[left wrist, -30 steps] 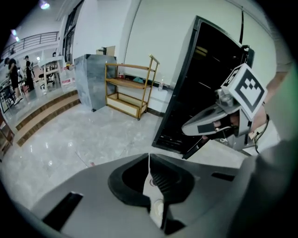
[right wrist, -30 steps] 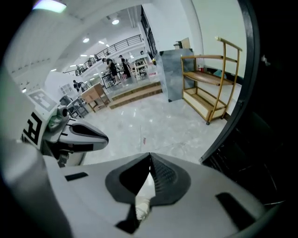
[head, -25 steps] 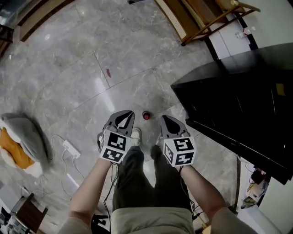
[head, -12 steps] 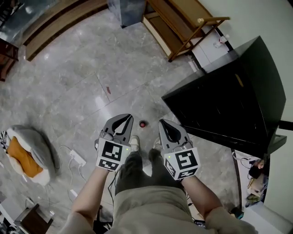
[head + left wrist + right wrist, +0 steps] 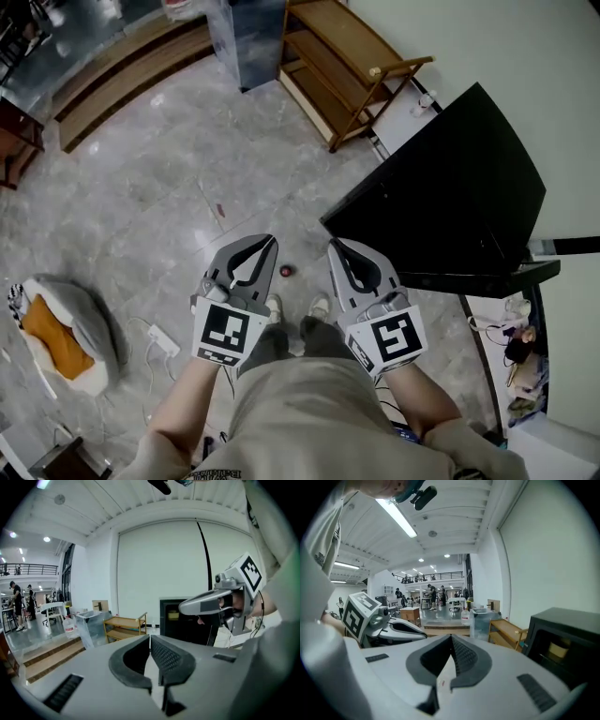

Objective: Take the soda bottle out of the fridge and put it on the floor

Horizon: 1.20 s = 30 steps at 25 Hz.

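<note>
Both grippers are held side by side in front of the person's legs. In the head view my left gripper and my right gripper are shut with nothing between the jaws. Their own views show the same: left gripper, right gripper. A small round red thing stands on the marble floor just ahead of the shoes; it may be a bottle cap seen from above, I cannot tell. The black fridge stands to the right, its dark front facing the grippers.
A wooden shelf rack and a translucent bin stand at the far side. Wooden steps run along the back left. A grey and orange cushion and a white power strip with its cable lie at the left.
The head view has swung up and back, showing more of the room and the fridge top. Both grippers stay shut and side by side. The red thing stays on the floor.
</note>
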### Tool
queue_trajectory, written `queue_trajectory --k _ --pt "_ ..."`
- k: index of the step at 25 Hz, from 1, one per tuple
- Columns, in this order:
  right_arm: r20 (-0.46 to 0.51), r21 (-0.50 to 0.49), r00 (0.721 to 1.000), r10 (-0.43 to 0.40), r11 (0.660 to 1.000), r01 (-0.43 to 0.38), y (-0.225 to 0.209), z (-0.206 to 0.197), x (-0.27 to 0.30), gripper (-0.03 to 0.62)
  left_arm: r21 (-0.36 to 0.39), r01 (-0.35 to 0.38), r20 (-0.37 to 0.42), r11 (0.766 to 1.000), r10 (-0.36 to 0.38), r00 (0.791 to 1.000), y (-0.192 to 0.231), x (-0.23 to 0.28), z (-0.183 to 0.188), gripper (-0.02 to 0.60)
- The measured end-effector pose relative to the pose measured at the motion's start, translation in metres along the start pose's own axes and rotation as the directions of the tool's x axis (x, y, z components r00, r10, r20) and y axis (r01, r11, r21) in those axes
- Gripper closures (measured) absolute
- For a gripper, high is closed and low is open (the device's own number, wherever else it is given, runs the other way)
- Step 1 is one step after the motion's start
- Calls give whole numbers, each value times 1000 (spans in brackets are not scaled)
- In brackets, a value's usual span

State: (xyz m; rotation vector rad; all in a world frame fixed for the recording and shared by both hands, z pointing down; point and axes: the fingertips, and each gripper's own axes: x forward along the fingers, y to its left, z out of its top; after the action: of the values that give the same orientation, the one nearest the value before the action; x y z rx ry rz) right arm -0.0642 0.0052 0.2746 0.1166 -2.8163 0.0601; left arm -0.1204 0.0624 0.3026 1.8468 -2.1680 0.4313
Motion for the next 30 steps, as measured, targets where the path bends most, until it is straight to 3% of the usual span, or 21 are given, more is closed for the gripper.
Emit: queue_trajectory --k 9,17,21,30 --pt "136 -71 991 9 997 1 18 85 -53 599 109 -42 163 993 24 986 -21 -60 83 571" --pt "241 -113 970 11 993 17 22 139 -97 599 115 -42 237 992 13 972 -32 -101 129 571" --pt "265 -143 964 4 989 36 23 153 -114 600 83 -48 256 995 25 966 -33 -120 143 571" --pt "273 -164 962 3 986 44 29 161 -116 600 117 -64 254 991 32 967 -26 -135 148 571"
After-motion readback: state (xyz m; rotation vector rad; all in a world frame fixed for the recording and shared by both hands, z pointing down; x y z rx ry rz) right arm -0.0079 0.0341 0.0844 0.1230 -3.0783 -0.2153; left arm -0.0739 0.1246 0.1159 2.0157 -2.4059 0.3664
